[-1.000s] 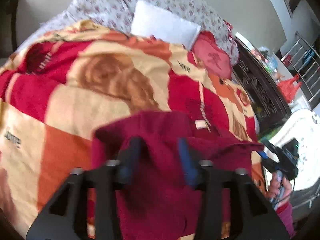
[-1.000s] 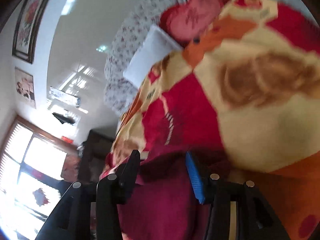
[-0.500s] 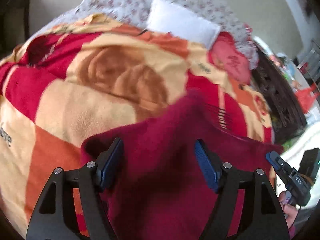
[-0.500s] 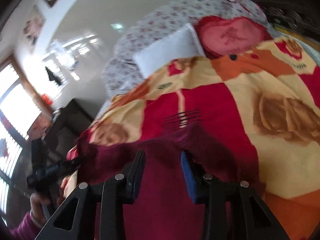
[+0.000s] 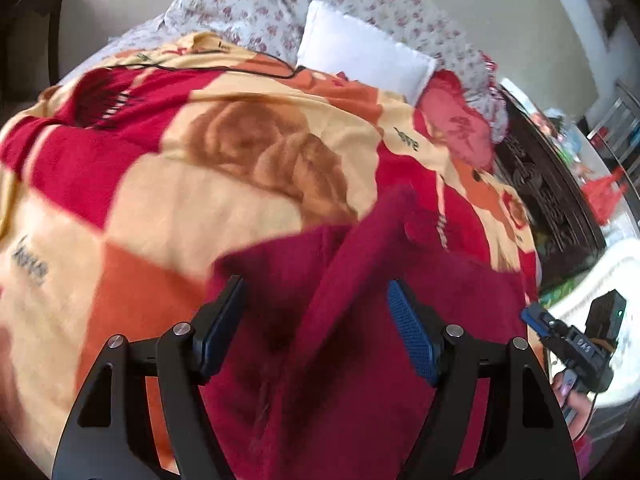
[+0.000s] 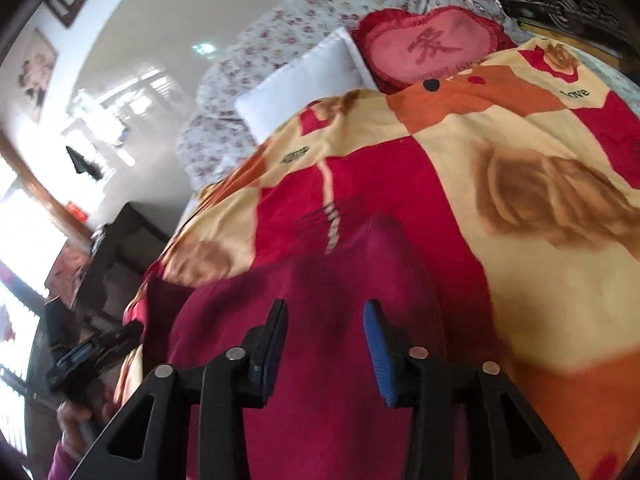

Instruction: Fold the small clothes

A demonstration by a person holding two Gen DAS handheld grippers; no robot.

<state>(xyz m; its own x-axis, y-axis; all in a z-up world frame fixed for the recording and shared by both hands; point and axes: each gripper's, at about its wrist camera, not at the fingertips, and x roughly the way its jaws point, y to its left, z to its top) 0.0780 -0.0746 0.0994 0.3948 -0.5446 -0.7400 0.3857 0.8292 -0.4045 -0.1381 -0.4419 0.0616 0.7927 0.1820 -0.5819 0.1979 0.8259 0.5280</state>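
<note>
Both your left gripper (image 5: 316, 320) and right gripper (image 6: 326, 336) hang released over the garment (image 5: 360, 360); mid-fold, next pinch its raised ridge.

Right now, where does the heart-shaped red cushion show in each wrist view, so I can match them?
Left wrist: heart-shaped red cushion upper right, beside the white pillow.
Right wrist: heart-shaped red cushion top, right of centre, touching the white pillow.
Shared landmark: the maroon garment beneath both grippers.
</note>
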